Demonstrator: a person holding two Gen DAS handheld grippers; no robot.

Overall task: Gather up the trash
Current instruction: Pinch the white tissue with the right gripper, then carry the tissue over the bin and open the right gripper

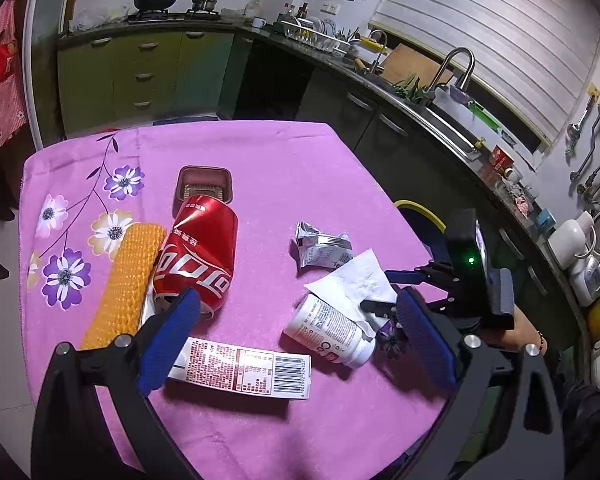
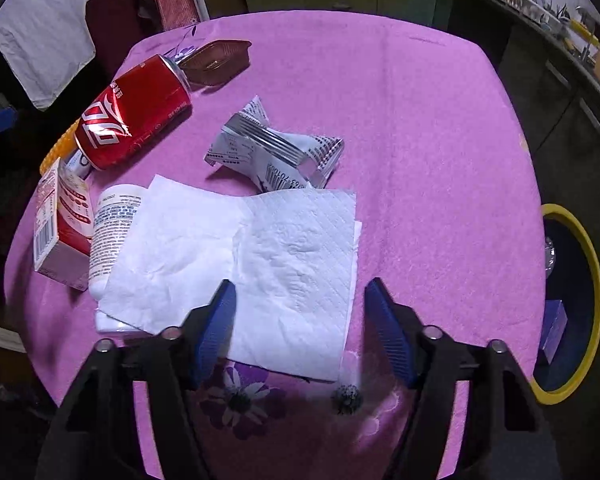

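Note:
Trash lies on the pink tablecloth [image 1: 284,168]: a crushed red cola can [image 1: 198,254] [image 2: 134,114], a red-and-white carton [image 1: 244,368] [image 2: 62,222], a white bottle [image 1: 328,330] [image 2: 112,224], a white tissue [image 1: 354,282] [image 2: 260,264], a silver wrapper [image 1: 322,248] [image 2: 276,148] and a brown plastic tray [image 1: 204,184] [image 2: 218,60]. My left gripper [image 1: 300,312] is open, above the carton and bottle. My right gripper [image 2: 300,308] is open, its fingers either side of the tissue's near edge; it also shows in the left wrist view [image 1: 384,300].
A yellow-rimmed bin [image 2: 576,304] [image 1: 420,210] stands beside the table on the right, with a box inside. An orange knitted cloth [image 1: 126,280] lies left of the can. A kitchen counter with a sink [image 1: 440,108] runs behind.

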